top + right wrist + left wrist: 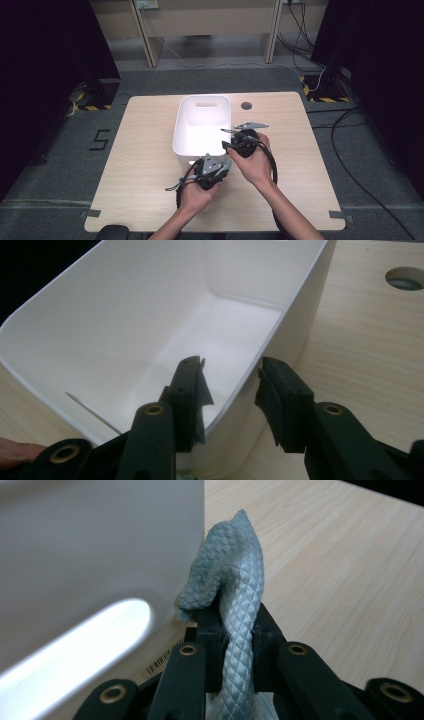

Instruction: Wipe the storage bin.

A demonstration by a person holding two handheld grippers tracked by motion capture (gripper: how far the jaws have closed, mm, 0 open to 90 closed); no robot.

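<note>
Overhead and gripper-mounted views of a two-handed grasp at a pale wood-grain table (140, 150) with rounded corners and a round cable port near its far edge.

Left gripper (212, 167), held in the person's left hand at the near end of the bin: its black jaws are pinched narrow on a length of pale blue-grey braided rope (235, 605). In the left gripper view the rope runs up between the pads, its surface a tight, scale-like diamond weave with a faint sheen; above the pads it bends over into a hook shape, and its cut end, slightly frayed, points down towards the bin wall. The rope lies just beside the outside of that wall; whether it touches cannot be told.

Storage bin (202, 122): white, smooth moulded plastic, rectangular with rounded corners and slightly flared walls. An oblong handle slot pierces the far end wall, and another shows, brightly lit, in the near wall in the left gripper view, with a barcode label below it. The interior looks bare apart from a thin pale sliver near the near wall in the right gripper view.

Right gripper (230, 390), held in the right hand at the bin's right wall: its jaws stand apart, straddling the thin rim, one inside and one outside, the pads clear of the plastic.
</note>
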